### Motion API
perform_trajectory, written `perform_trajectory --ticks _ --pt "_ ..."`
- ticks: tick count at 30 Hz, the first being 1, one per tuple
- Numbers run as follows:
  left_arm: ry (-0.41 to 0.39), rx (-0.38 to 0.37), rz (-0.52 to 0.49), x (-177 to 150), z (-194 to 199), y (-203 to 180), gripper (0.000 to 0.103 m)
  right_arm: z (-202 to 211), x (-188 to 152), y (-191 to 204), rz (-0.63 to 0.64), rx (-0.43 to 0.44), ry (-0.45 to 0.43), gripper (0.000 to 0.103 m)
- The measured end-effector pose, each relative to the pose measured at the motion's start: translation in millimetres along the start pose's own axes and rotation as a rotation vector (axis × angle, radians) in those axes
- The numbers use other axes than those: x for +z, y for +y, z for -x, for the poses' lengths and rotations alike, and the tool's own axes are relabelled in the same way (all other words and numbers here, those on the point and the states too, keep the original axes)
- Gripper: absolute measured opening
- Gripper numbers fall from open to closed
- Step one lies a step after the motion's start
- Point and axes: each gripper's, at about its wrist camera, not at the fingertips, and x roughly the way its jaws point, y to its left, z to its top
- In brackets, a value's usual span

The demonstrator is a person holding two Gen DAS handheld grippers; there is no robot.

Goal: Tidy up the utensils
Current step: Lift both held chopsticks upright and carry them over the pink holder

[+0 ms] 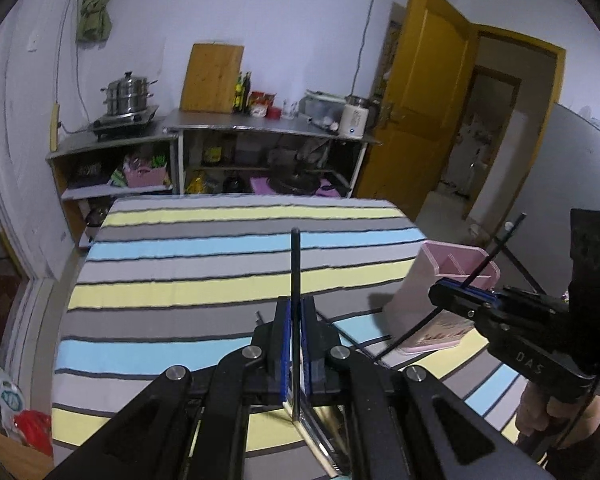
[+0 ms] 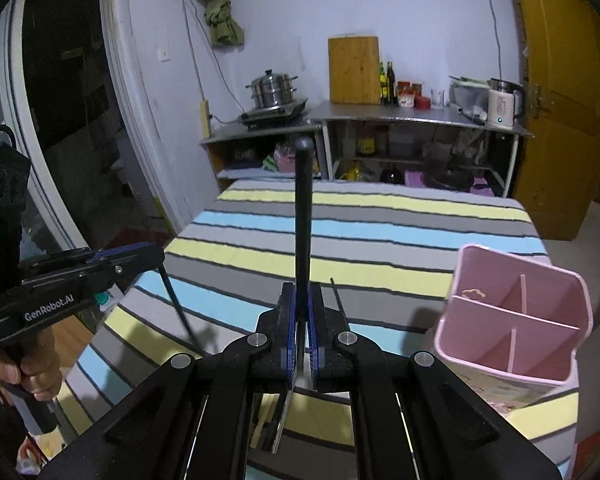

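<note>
Both grippers are up over the striped desk [image 1: 236, 276]. The left gripper [image 1: 296, 312] has its jaws clenched on a thin black utensil [image 1: 295, 264]; the right gripper [image 2: 302, 308] clamps a black-handled utensil [image 2: 303, 216], the pink holder [image 2: 516, 320] to its right.

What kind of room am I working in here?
Most likely a small home kitchen. A steel steamer pot sits on a cooktop, a wooden cutting board leans on the wall above a metal counter, and an electric kettle stands by the yellow door.
</note>
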Motion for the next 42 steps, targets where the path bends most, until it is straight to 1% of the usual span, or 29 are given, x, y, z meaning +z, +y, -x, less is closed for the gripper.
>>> perform_trajectory --ticks 3,9,12,14,18,22,25,28,30,33,37,42 --pt "-0.014 -0.022 -0.007 8 11 -10 0.004 13 2 -2 -0.012 -0.008 -0.022 0.005" --pt "-0.018 -0.085 -0.02 26 16 -33 0.004 37 4 -15 -0.036 -0.034 -0.055 0.005" --pt "-0.015 -0.118 -0.038 37 13 -50 0.004 51 5 -25 -0.055 -0.049 -0.077 0.005" --pt "-0.017 -0.153 -0.054 46 12 -67 0.004 61 9 -33 -0.07 -0.061 -0.094 0.005" --pt "-0.034 -0.197 -0.08 66 10 -92 0.004 81 17 -49 -0.097 -0.087 -0.134 0.005" --pt "-0.059 -0.245 -0.08 88 10 -115 0.004 98 28 -65 -0.115 -0.121 -0.177 0.005" --pt "-0.067 -0.273 -0.07 102 2 -127 0.004 106 34 -76 -0.127 -0.149 -0.201 0.005" --pt "-0.071 -0.284 -0.076 110 -10 -139 0.004 107 37 -86 -0.135 -0.169 -0.211 0.005" --pt "-0.056 -0.29 -0.076 110 -23 -144 0.004 101 36 -94 -0.148 -0.177 -0.204 0.005" --pt "-0.004 -0.289 -0.077 105 -53 -151 0.004 89 31 -105 -0.171 -0.184 -0.183 0.005" --pt "0.064 -0.282 -0.077 90 -89 -152 0.004 67 20 -119 -0.205 -0.186 -0.131 0.005" --pt "0.125 -0.268 -0.082 72 -120 -148 0.005 42 5 -131 -0.239 -0.188 -0.067 0.005"
